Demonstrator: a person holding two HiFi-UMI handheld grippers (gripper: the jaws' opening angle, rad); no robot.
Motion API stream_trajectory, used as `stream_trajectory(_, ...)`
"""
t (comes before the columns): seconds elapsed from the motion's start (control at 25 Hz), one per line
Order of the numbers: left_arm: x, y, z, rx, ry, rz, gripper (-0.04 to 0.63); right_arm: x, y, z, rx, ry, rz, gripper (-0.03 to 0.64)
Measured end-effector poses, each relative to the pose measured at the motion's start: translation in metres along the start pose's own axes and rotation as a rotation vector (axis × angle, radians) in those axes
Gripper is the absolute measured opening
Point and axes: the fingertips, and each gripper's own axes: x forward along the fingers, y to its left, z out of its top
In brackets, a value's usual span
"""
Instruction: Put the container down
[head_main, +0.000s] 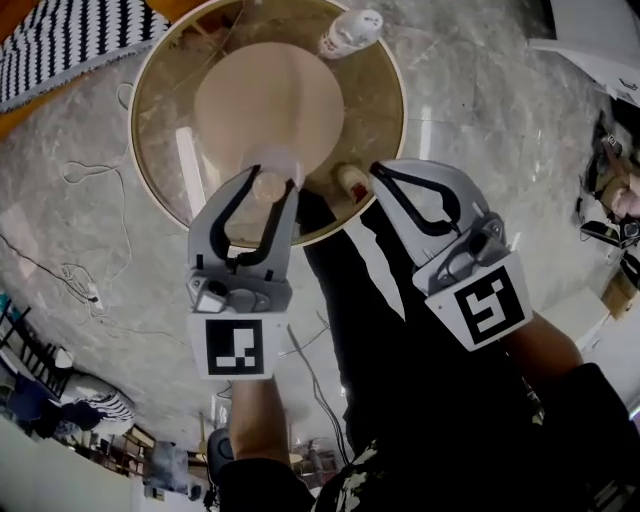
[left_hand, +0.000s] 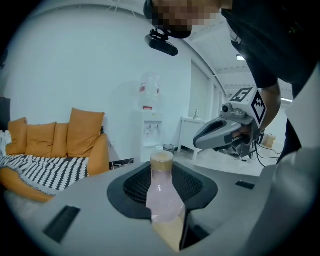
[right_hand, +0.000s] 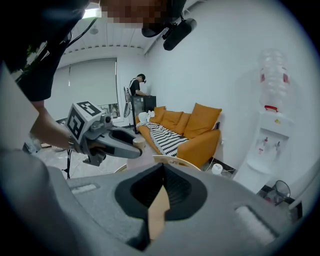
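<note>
The container (left_hand: 162, 195), a pale pink bottle with a tan cap, stands upright between the fingers of the left gripper (head_main: 270, 180), which clasp its body over the near edge of the round glass worktop (head_main: 165, 110). To its right, the right gripper (head_main: 378, 172) has its fingers drawn together, holding nothing. A white bottle (head_main: 350, 32) lies at the worktop's far edge.
</note>
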Motion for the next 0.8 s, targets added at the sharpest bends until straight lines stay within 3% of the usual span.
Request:
stream_trajectory(0.28, 0.045, 0.033, -0.051, 0.002, 0.049, -0.043, 0.141, 0.037, -0.008, -0.025, 0.072, 0.014, -0.029, -0.005)
stream_trajectory(0.52, 0.087, 0.053, -0.122, -0.024, 0.163, -0.091, 0.141, 0.082, -0.018, -0.047, 0.131, -0.008, -0.064, -0.005)
stream_trajectory(0.8, 0.113, 0.05, -0.165, -0.009, 0.181, -0.126, 0.141, 0.099, -0.007, -0.084, 0.174, 0.003, -0.067, -0.005)
